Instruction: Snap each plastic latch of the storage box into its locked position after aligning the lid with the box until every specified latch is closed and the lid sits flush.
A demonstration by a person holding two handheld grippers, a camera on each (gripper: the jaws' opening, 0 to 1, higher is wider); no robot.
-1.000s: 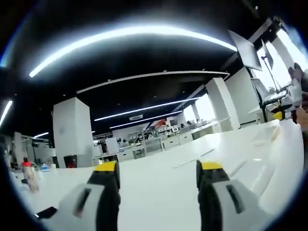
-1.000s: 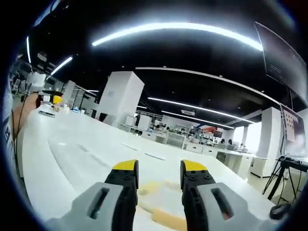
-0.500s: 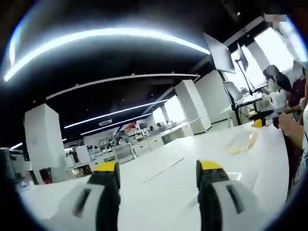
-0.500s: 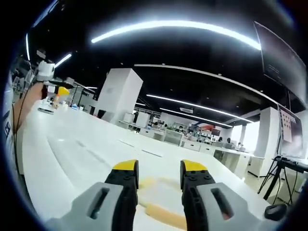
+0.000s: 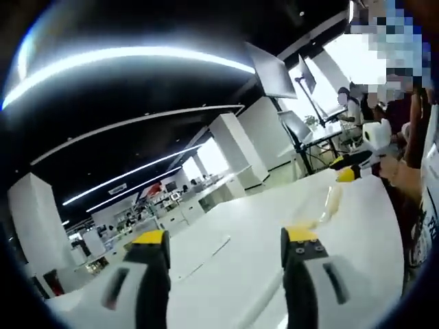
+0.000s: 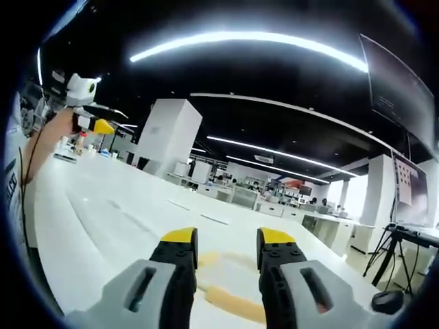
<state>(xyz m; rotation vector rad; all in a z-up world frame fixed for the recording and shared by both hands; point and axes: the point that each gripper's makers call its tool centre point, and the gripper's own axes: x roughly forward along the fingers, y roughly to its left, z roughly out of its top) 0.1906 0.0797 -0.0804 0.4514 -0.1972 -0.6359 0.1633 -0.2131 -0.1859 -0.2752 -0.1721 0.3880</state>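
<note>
Held both grippers with jaws apart, gripping nothing. Hovered over white table; pillar and tripod beyond.

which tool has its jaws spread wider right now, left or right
The left tool. In its own view the two yellow-tipped jaws stand far apart with bare white table between them; the right tool shows a much narrower gap.

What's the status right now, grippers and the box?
Left gripper open, over the white table. Right gripper open, low over a yellowish latch-like piece. Storage box itself not identifiable. Nothing between the jaws.
</note>
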